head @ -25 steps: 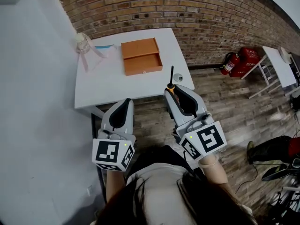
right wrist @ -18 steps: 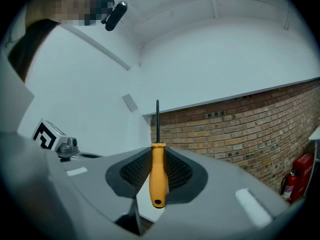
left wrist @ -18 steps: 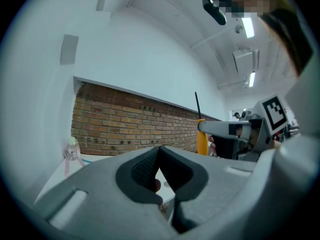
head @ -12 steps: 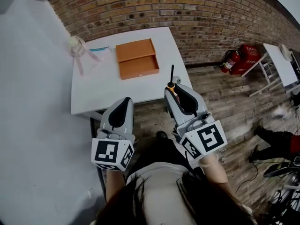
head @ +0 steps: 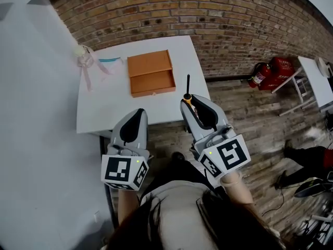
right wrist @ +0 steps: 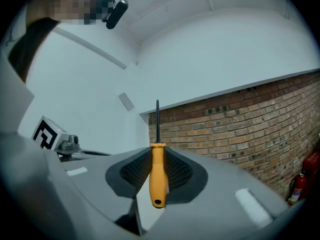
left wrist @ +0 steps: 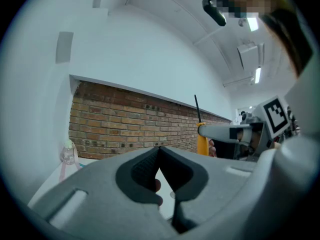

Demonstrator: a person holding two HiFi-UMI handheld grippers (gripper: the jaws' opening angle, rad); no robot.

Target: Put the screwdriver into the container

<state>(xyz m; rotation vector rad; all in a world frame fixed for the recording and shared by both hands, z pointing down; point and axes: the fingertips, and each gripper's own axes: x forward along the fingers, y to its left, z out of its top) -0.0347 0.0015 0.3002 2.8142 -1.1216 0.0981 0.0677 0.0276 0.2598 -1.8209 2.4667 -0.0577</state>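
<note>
My right gripper point(head: 188, 100) point(right wrist: 158, 171) is shut on a screwdriver point(right wrist: 157, 176) with an orange handle, held upright with its dark shaft point(head: 187, 84) pointing up. It hovers just off the near right edge of the white table point(head: 104, 108). The container, an open orange box point(head: 151, 73), lies on the table beyond and to the left of the screwdriver. My left gripper point(head: 135, 114) point(left wrist: 159, 154) is shut with nothing in it, at the table's near edge. The screwdriver point(left wrist: 201, 139) also shows in the left gripper view, off to the right.
A clear bottle with a pink strap point(head: 82, 56) stands at the table's far left corner, with a light blue item point(head: 108, 60) beside it. A brick wall point(head: 218, 20) runs behind the table. Red fire extinguishers point(head: 270, 71) lie on the wooden floor to the right.
Both grippers have moved forward toward the table, so the table and orange box now lie closer. The right gripper's hold on the screwdriver is unchanged.
</note>
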